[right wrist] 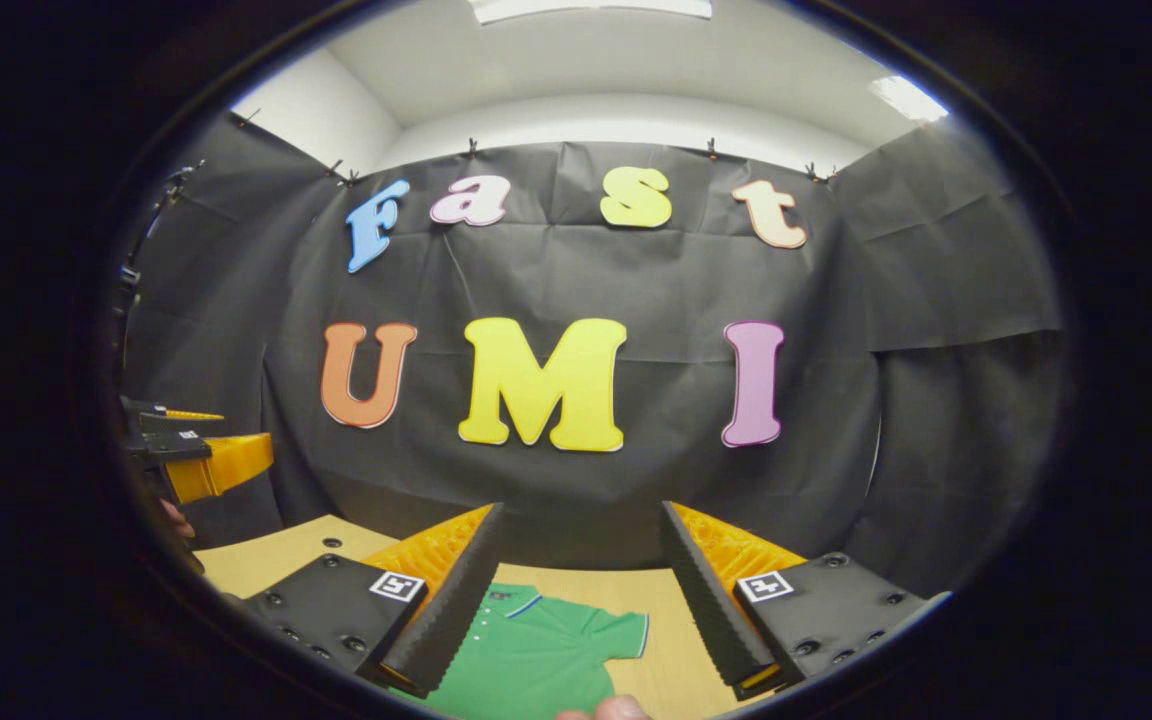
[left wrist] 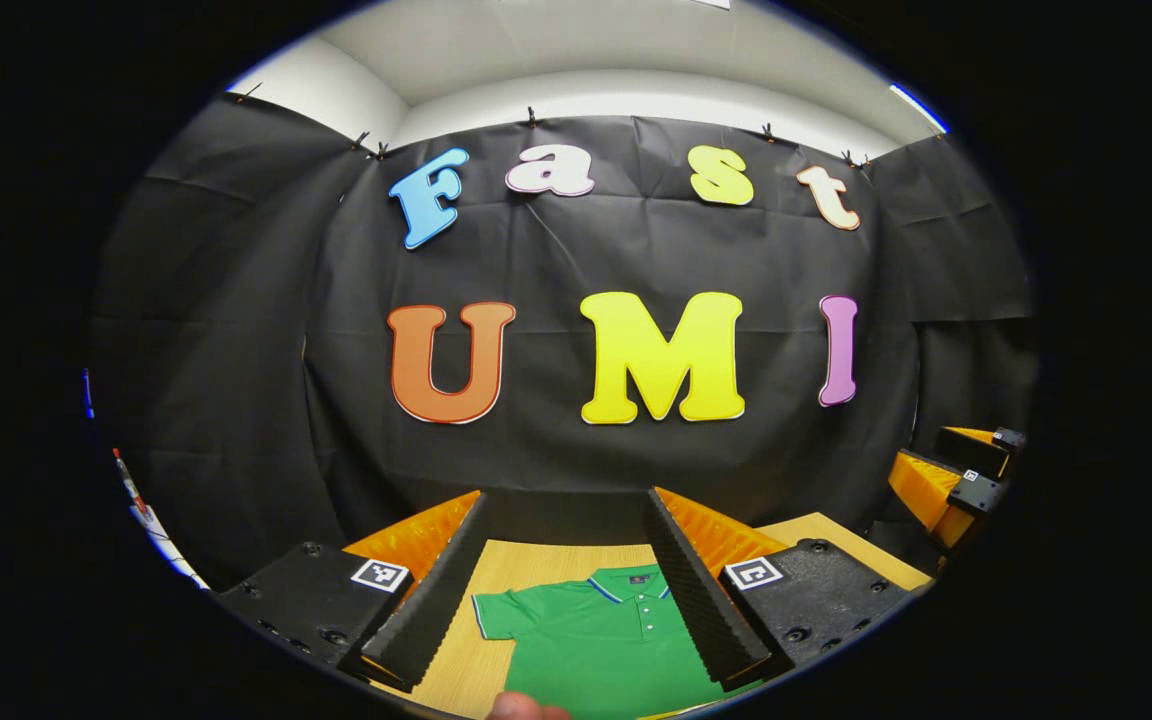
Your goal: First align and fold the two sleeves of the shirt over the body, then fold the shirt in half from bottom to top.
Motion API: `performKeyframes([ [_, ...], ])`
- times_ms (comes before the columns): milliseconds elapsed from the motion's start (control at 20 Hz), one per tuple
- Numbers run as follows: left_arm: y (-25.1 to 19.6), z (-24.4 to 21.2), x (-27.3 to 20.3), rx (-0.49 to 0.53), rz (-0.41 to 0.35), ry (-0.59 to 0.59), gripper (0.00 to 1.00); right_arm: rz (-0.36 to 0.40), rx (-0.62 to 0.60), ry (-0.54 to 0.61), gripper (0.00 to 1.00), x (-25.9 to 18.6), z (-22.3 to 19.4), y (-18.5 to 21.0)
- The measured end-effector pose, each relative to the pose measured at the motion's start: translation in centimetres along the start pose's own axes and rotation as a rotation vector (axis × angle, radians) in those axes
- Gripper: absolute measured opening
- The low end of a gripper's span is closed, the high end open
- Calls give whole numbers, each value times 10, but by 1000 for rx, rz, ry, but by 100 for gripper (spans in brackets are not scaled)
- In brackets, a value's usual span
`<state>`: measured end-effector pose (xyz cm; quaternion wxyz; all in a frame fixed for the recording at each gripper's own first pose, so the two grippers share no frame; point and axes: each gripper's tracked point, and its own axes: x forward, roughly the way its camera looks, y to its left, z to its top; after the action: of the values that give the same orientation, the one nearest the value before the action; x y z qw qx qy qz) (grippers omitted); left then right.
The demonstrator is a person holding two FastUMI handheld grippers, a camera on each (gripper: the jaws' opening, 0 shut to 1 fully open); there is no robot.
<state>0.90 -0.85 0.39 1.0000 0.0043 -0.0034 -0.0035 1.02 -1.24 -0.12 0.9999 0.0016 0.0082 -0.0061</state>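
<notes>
Both grippers raised above the shirt, fingers spread.

I see the green shirt [left wrist: 601,640] flat on the wooden table [left wrist: 526,565], collar toward the wall; my left gripper [left wrist: 566,590] and right gripper [right wrist: 581,610] grasp nothing.

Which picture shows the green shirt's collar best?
The left gripper view. There the shirt lies between the open fingers, with its collar, button placket and one sleeve in sight. In the right gripper view, the shirt shows its other sleeve, but a finger covers part of the collar.
</notes>
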Motion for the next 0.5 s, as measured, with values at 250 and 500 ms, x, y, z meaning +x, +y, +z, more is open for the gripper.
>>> performKeyframes([
  [250, -4, -1, 5, 0, -3, 1, 99, 1, -3, -3, 97, 6, 2, -1],
  [500, -4, -4, 10, -2, -4, 10, 99, 1, -2, 11, 97, 10, -3, -3],
])
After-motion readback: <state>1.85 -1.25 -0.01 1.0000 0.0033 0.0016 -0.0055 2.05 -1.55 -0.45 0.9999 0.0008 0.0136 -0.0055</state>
